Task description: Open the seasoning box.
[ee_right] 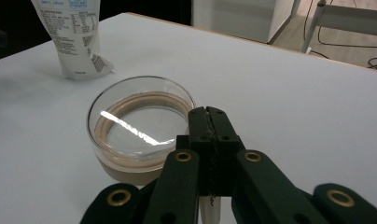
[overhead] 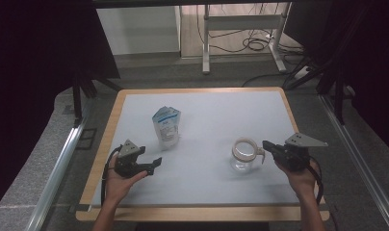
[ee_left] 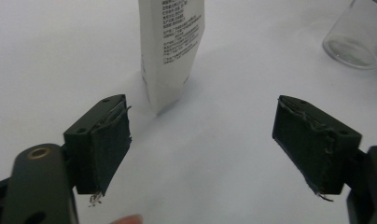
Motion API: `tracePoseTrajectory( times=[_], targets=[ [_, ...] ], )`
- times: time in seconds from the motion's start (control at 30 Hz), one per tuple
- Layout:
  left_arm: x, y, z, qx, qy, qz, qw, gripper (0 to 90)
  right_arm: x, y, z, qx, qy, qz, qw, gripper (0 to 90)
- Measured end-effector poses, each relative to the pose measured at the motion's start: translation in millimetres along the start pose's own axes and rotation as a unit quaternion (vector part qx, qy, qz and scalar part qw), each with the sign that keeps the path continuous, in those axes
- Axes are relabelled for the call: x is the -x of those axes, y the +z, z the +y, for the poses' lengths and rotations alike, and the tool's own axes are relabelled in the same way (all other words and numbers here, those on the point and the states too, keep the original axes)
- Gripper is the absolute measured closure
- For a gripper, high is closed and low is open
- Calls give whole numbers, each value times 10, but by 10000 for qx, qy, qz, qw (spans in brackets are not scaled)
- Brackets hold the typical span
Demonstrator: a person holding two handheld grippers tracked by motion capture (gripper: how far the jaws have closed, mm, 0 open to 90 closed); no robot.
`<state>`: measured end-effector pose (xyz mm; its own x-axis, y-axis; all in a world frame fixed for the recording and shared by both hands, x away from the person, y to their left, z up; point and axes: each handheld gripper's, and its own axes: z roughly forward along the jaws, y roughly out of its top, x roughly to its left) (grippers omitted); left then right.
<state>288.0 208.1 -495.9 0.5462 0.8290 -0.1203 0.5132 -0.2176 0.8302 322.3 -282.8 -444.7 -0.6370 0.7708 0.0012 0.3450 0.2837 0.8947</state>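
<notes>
- Two handheld grippers work at a white table (overhead: 279, 103).
- The upright pouch (overhead: 166, 126) stands at one o'clock from the left gripper (overhead: 155, 165), long axis vertical, near but apart; jaws spread wide, empty.
- The right gripper (overhead: 265, 144), pressed together, pinches the glass jar's (overhead: 244, 155) handle at its nine o'clock.

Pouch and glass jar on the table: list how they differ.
The pouch is opaque white with blue print; the glass jar is clear with a tan ring inside its lid. The pouch stands taller and flat-sided; the jar is low and round. The right gripper is shut at the jar's rim; the open left gripper is short of the pouch. Both stand upright on the table.
</notes>
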Motion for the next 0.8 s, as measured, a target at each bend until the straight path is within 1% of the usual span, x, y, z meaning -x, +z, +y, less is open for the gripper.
tracePoseTrajectory(
  times=[0.13,0.37,0.5,0.63,0.8],
  targets=[
    [21,3,-4,26,24,-9,10000,240,-15,16,-7,-47,-35,-8,10000,900],
    [39,15,-6,42,28,2,10000,249,-59,29,-27,-140,-124,-46,9998,900],
    [56,43,-12,9,71,31,10000,253,-54,7,-33,-143,-117,-71,9998,900],
    [95,76,-18,-39,141,49,9999,265,-32,1,-48,-105,-44,-22,9999,900],
    [137,84,-17,-13,206,70,9998,288,-27,-2,-56,-90,-26,-16,10000,900]
  ],
)
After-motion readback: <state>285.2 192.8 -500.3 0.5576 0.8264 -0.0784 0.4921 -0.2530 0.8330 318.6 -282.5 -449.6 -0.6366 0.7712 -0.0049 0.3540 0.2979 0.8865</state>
